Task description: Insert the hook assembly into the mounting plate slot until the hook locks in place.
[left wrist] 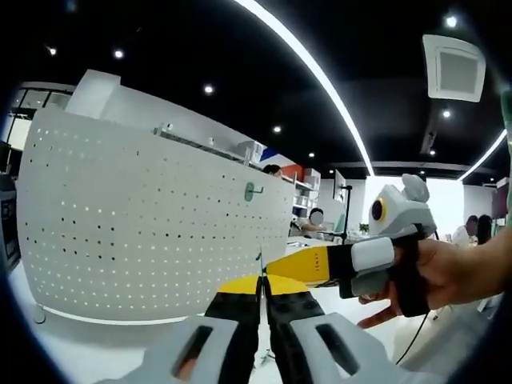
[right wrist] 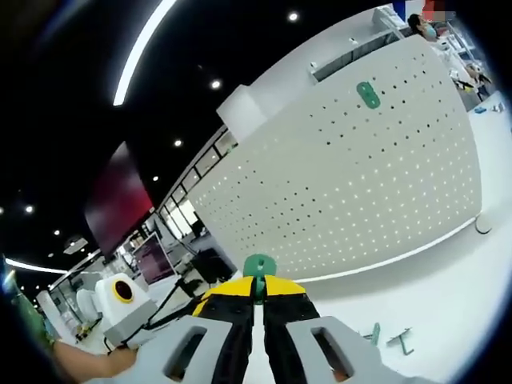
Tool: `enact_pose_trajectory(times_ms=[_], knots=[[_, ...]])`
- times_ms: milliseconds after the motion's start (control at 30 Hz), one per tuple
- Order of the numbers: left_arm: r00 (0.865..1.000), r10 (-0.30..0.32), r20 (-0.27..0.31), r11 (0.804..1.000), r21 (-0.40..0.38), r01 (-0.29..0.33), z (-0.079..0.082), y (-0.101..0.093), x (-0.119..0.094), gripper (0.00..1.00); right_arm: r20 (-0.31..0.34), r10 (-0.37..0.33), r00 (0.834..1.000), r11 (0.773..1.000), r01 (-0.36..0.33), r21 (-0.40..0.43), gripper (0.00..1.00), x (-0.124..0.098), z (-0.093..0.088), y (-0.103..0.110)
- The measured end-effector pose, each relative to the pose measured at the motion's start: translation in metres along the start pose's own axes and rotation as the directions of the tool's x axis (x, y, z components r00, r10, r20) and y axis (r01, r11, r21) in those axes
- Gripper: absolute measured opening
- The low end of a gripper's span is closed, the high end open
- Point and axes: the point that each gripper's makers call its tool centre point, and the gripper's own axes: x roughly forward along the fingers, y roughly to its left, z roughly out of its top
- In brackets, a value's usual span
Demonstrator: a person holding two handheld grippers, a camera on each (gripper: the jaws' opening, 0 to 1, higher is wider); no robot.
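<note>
The white pegboard stands upright on the counter with one green hook already mounted high on its face, and spare hooks lie loose on the counter. The left claw looks pressed together on something thin that I cannot identify, while the right claw is clamped on a green hook plate. To seat it well, I judge the right claw should square the plate to the board, line its prongs with a row of holes, then press in and down until it catches.

I'm seeing both views looking upward along their tools at the nearby white pegboard, the right view rolling sideways.
</note>
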Motion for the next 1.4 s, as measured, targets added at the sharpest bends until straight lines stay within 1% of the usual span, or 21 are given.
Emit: enact_pose_trajectory(times_ms=[167,233,267,367,433,600,700,800,833,867,1000,1033,1067,1100,1133,1167,1233,1333,1367,1400], knots=[[1.0,-0.011,-0.029,1.0,0.012,0.011,-0.001,-0.001,0.0,0.02,0.001,-0.002,1.0,0.999,0.002,-0.041,0.01,0.0,-0.001,0.002],[0.999,-0.015,-0.047,1.0,0.011,0.016,-0.001,-0.001,0.001,0.02,0.001,-0.004,1.0,0.997,0.004,-0.072,0.01,0.0,-0.001,0.002],[0.998,-0.022,-0.064,1.0,0.017,0.023,-0.002,-0.001,0.0,0.02,0.0,-0.003,1.0,0.997,0.003,-0.079,0.01,0.0,-0.001,0.003],[0.995,-0.034,-0.089,0.998,0.05,0.039,-0.002,-0.002,0.0,0.03,0.003,-0.003,1.0,0.995,0.003,-0.102,0.01,0.0,0.0,0.003],[0.994,-0.054,-0.093,0.997,0.041,0.058,-0.001,-0.003,0.0,0.06,0.008,-0.003,1.0,0.994,0.004,-0.108,0.01,0.0,0.001,0.002],[0.995,-0.065,-0.079,0.998,0.02,0.066,0.004,0.001,-0.004,0.14,0.017,-0.005,1.0,0.991,0.007,-0.133,0.01,-0.001,0.006,0.002],[0.995,-0.072,-0.074,0.997,0.019,0.073,0.007,0.001,-0.005,0.2,0.023,-0.006,1.0,0.988,0.009,-0.152,0.01,-0.002,0.009,0.002],[0.995,-0.076,-0.061,0.996,0.034,0.078,0.012,0.002,-0.007,0.24,0.03,-0.008,1.0,0.986,0.013,-0.166,0.01,-0.002,0.012,0.002],[0.995,-0.079,-0.057,0.996,0.032,0.08,0.013,0.002,-0.007,0.26,0.031,-0.01,0.999,0.985,0.016,-0.174,0.01,-0.003,0.012,0.001],[0.995,-0.081,-0.055,0.996,0.026,0.082,0.014,0.002,-0.008,0.31,0.031,-0.011,0.999,0.984,0.016,-0.176,0.01,-0.003,0.012,0.001],[0.994,-0.081,-0.075,0.996,0.034,0.083,0.011,0.002,-0.009,0.42,0.038,-0.013,0.999,0.984,0.019,-0.178,0.01,-0.004,0.014,0.0],[0.994,-0.073,-0.084,0.997,0.029,0.076,0.011,0.002,-0.01,0.47,0.04,-0.013,0.999,0.984,0.02,-0.179,0.01,-0.004,0.015,0.0],[0.994,-0.07,-0.089,0.997,0.023,0.073,0.011,0.003,-0.011,0.56,0.042,-0.014,0.999,0.983,0.021,-0.181,0.01,-0.005,0.016,0.0],[0.994,-0.053,-0.096,0.999,0.009,0.054,0.012,0.005,-0.011,0.63,0.043,-0.014,0.999,0.983,0.022,-0.183,0.01,-0.005,0.017,0.0],[0.995,-0.047,-0.093,0.999,0.012,0.048,0.013,0.006,-0.011,0.7,0.046,-0.016,0.999,0.982,0.024,-0.186,0.01,-0.006,0.018,-0.001],[0.995,-0.048,-0.091,0.999,0.016,0.049,0.014,0.006,-0.011,0.76,0.048,-0.017,0.999,0.982,0.026,-0.187,0.01,-0.006,0.018,-0.002],[0.994,-0.065,-0.089,0.997,0.032,0.068,0.016,0.004,-0.013,0.76,0.052,-0.019,0.998,0.982,0.029,-0.189,0.01,-0.008,0.02,-0.002],[0.993,-0.08,-0.082,0.996,0.022,0.082,0.021,0.004,-0.015,0.88,0.056,-0.023,0.998,0.98,0.033,-0.194,0.01,-0.009,0.022,-0.004],[0.992,-0.097,-0.079,0.995,0.004,0.098,0.022,0.003,-0.016,0.92,0.058,-0.024,0.998,0.98,0.035,-0.196,0.01,-0.01,0.023,-0.004],[0.992,-0.097,-0.08,0.995,0.003,0.098,0.023,0.004,-0.017,0.94,0.06,-0.025,0.998,0.979,0.036,-0.199,0.01,-0.01,0.024,-0.005]])
